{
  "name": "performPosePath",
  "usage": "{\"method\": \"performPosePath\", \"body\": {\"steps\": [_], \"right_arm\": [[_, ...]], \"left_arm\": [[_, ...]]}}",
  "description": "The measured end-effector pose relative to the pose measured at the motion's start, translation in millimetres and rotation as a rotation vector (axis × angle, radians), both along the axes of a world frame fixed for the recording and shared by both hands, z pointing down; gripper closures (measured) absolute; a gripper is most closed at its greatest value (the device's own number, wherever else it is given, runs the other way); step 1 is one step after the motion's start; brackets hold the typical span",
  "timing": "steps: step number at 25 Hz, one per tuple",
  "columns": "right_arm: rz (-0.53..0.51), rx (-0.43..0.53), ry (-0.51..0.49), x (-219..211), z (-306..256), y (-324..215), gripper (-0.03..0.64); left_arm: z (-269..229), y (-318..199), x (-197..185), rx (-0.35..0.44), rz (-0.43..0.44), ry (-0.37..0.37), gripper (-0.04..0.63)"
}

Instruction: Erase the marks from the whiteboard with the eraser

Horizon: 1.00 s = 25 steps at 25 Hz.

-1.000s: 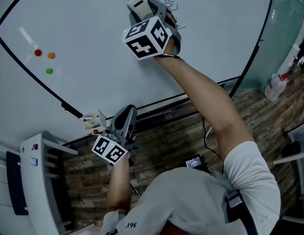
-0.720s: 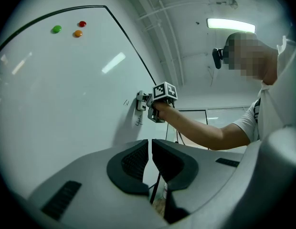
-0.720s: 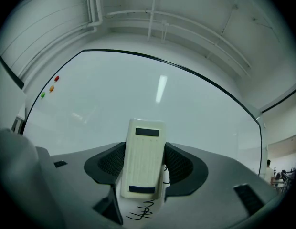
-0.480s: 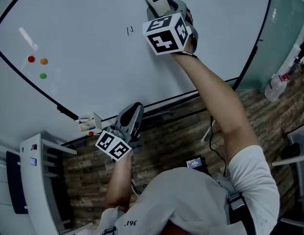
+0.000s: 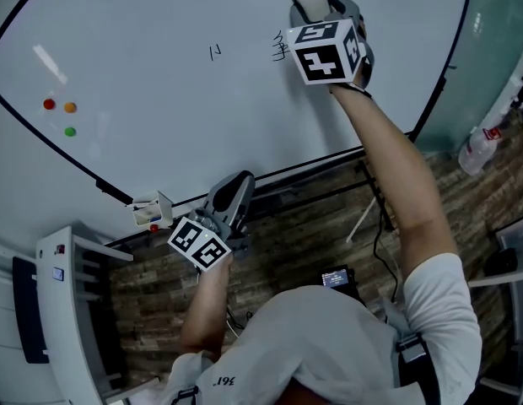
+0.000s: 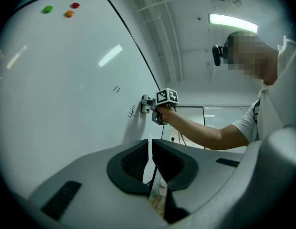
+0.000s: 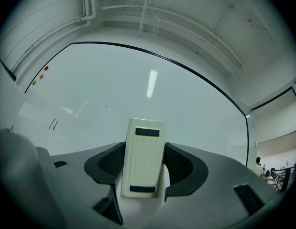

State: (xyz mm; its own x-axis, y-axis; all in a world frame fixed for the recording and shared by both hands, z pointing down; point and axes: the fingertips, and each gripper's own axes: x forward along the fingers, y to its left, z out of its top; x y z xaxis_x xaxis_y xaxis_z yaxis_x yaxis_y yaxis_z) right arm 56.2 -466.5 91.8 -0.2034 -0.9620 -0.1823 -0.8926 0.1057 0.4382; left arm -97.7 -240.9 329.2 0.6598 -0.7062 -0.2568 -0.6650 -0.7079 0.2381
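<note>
The right hand-held gripper (image 5: 316, 5), clamped on the eraser (image 7: 142, 156), has swept rightward. A scribble (image 5: 279, 47) and a tick (image 5: 215, 52) remain on the whiteboard (image 5: 160, 116). The left hand-held gripper (image 6: 150, 161) hangs empty, jaws together.

Whiteboard (image 5: 160, 133) face open between magnets (image 5: 69, 107) and marks (image 5: 280, 47), small box (image 5: 152, 211) jutting at lower edge

Whiteboard (image 5: 160, 57) glossy, smooth; eraser (image 7: 142, 163) matt cream plastic; floor (image 5: 312, 230) rough wood planks.
</note>
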Motion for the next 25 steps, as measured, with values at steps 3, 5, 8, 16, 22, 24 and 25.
{"method": "performPosePath", "body": {"steps": [3, 5, 8, 16, 22, 24, 25], "right_arm": [[0.018, -0.003, 0.000, 16.2, 2.2, -4.8, 0.345], [0.031, -0.008, 0.000, 26.9, 3.7, -7.4, 0.345], [0.057, -0.016, -0.001, 41.2, 4.7, -10.5, 0.345], [0.081, -0.016, -0.058, 62.7, 8.7, 0.0, 0.345], [-0.020, -0.003, -0.020, 5.4, 16.0, 27.5, 0.345], [-0.057, -0.010, -0.017, -17.6, 21.5, 35.3, 0.345], [-0.074, -0.014, -0.014, -29.3, 24.6, 38.6, 0.345]], "left_arm": [[1.9, -1.3, 2.8, -0.007, 0.000, -0.002, 0.577], [2.5, -1.7, 3.5, -0.009, -0.002, -0.003, 0.575], [1.5, -2.1, 2.6, -0.008, -0.006, -0.003, 0.576], [-4.4, -1.8, -13.3, 0.000, -0.038, 0.011, 0.576], [-11.2, 4.3, -40.7, 0.015, -0.092, 0.022, 0.576], [-11.8, 8.5, -50.7, 0.017, -0.109, 0.025, 0.576], [-11.6, 10.6, -55.4, 0.017, -0.116, 0.027, 0.576]]}}
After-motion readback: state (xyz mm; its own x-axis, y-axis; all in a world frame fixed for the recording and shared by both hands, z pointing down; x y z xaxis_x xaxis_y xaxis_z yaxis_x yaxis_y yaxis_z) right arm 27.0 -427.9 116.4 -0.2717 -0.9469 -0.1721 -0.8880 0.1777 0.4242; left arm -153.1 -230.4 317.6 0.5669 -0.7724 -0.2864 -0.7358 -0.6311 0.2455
